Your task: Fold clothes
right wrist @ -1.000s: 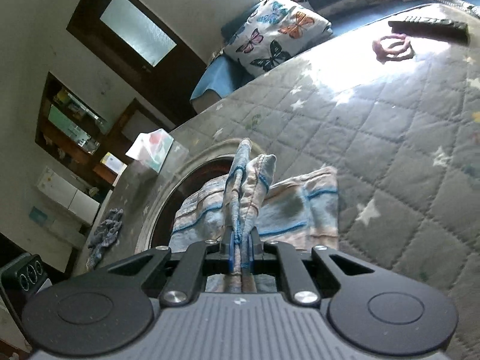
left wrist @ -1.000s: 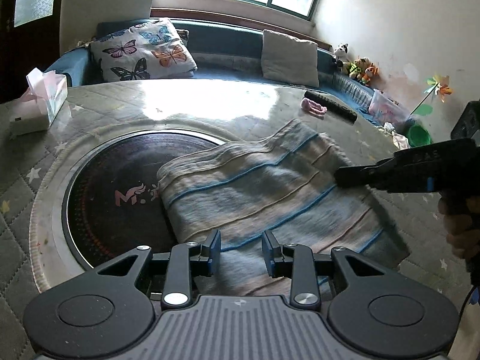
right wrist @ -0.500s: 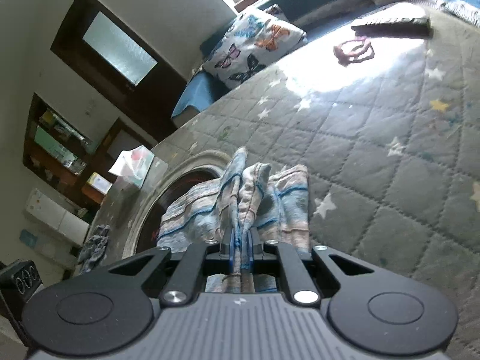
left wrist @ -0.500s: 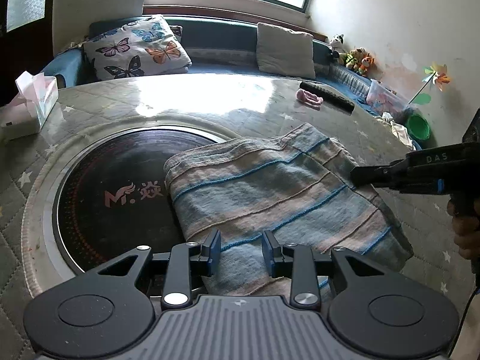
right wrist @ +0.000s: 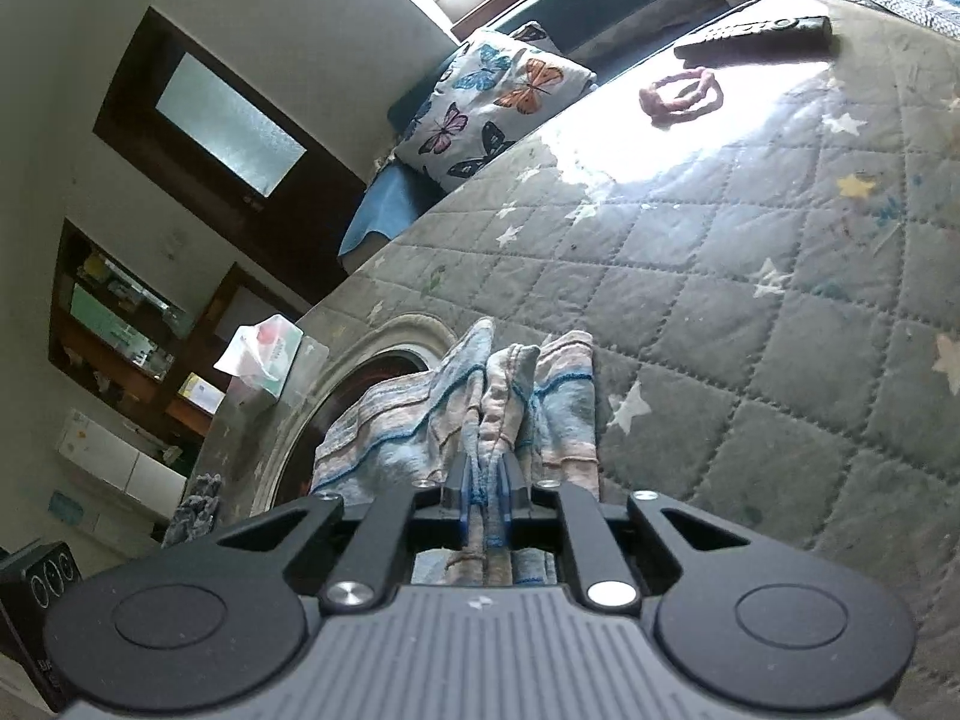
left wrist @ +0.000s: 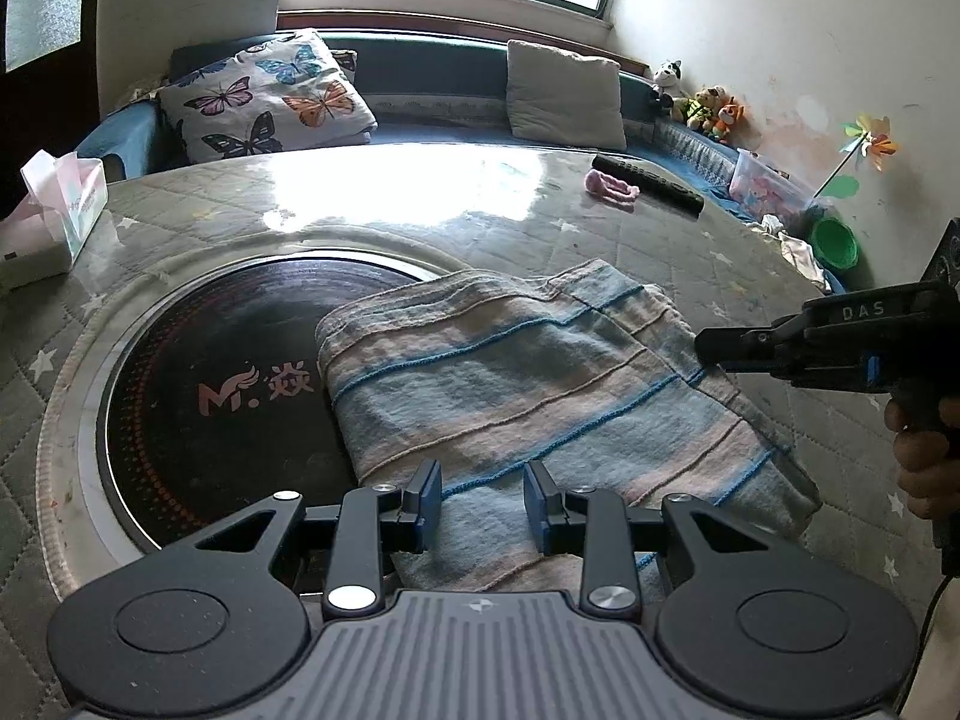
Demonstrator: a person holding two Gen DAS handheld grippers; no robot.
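A striped blue, pink and grey cloth lies folded on the quilted table, partly over the dark round glass inset. My left gripper is open and empty, just above the cloth's near edge. My right gripper is shut on a bunched edge of the cloth at its right side. It also shows in the left wrist view, touching the cloth's right edge, low over the table.
A tissue box stands at the table's left. A pink hair tie and a black remote lie at the far right. A sofa with a butterfly pillow runs behind the table. A green bowl sits right.
My right gripper has carried the held cloth edge down and to the right, so the cloth lies flatter. My left gripper stays open and has drawn back a little.
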